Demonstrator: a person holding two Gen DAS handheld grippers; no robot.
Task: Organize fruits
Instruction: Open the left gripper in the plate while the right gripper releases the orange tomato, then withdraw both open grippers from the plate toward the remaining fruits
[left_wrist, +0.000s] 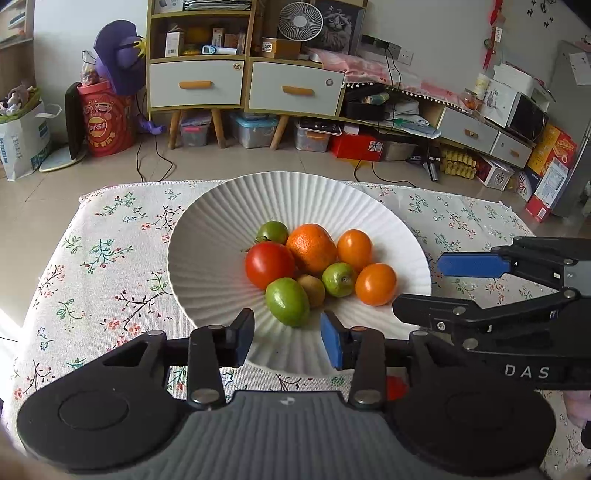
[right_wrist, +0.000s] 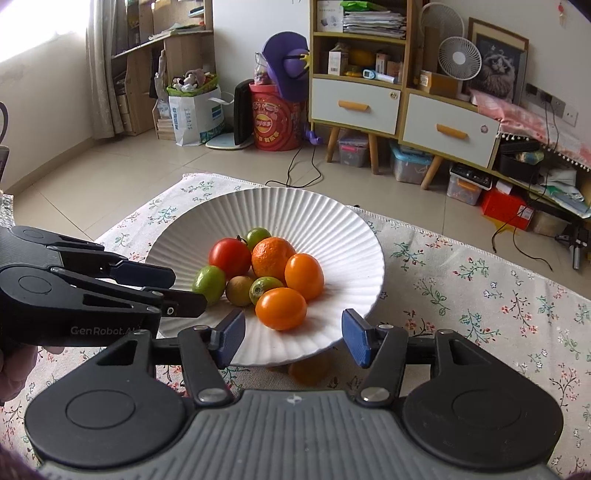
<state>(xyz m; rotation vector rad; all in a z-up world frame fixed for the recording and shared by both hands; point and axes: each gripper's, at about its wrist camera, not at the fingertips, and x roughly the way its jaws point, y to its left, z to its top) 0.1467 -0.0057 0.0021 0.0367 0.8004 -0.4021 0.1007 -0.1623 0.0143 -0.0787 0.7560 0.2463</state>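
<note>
A white ribbed plate (left_wrist: 207, 236) (right_wrist: 332, 236) on the floral cloth holds several fruits: a red tomato (left_wrist: 269, 264) (right_wrist: 229, 257), an orange (left_wrist: 311, 247) (right_wrist: 272, 258), two orange kumquat-like fruits (left_wrist: 375, 283) (right_wrist: 281, 308), green fruits (left_wrist: 287, 301) (right_wrist: 209, 279) and a small brown one (right_wrist: 239, 290). My left gripper (left_wrist: 287, 341) is open and empty at the plate's near rim. My right gripper (right_wrist: 293, 339) is open and empty at the near rim too. Each gripper shows in the other's view: the right one (left_wrist: 417, 286), the left one (right_wrist: 190, 290).
The floral tablecloth (left_wrist: 92, 258) covers a low table. An orange fruit (right_wrist: 308, 373) lies on the cloth under the plate's near rim; a red thing (left_wrist: 395, 387) shows behind my left gripper. Cabinets, boxes and cables stand on the floor beyond.
</note>
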